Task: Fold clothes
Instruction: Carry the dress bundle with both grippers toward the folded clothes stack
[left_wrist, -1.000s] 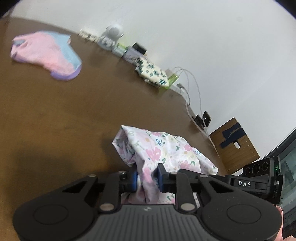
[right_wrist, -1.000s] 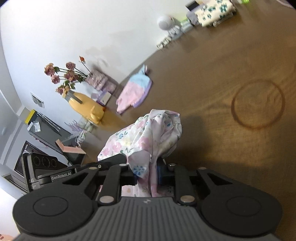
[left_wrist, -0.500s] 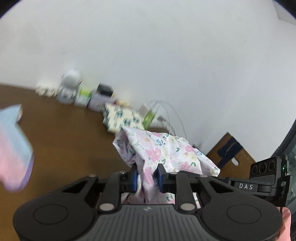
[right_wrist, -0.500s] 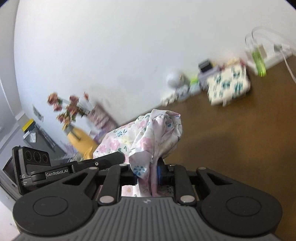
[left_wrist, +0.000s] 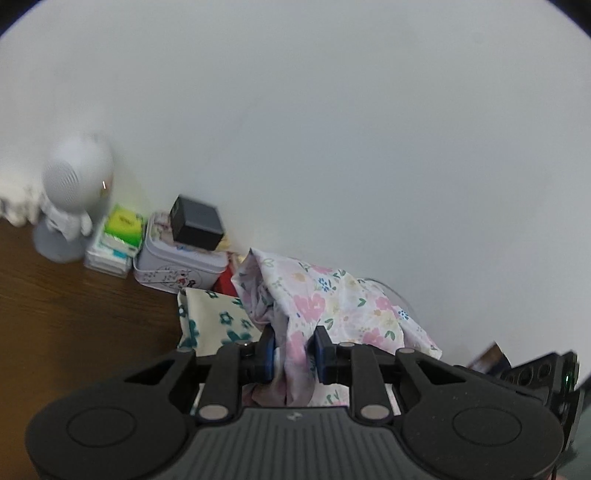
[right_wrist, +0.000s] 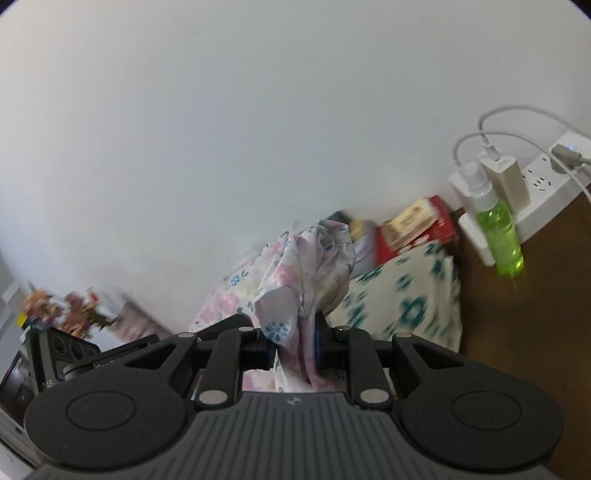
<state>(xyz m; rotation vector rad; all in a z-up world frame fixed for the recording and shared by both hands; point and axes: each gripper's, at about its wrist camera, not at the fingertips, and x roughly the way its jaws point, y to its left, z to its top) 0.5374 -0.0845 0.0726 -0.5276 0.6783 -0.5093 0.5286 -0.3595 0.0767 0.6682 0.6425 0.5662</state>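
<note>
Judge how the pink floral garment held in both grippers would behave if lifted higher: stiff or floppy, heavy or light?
Probably floppy: the floral garment bunches and droops around the left gripper. Likely light, since thin folds crumple between the right gripper fingers. It may slip, being pinched only in small bunches.

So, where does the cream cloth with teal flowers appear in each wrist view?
Left wrist: cream cloth with teal flowers lies lower centre-left, left of the held pink floral garment.
Right wrist: it lies right of centre, right of that garment.
Shared landmark: the red box behind it.
</note>
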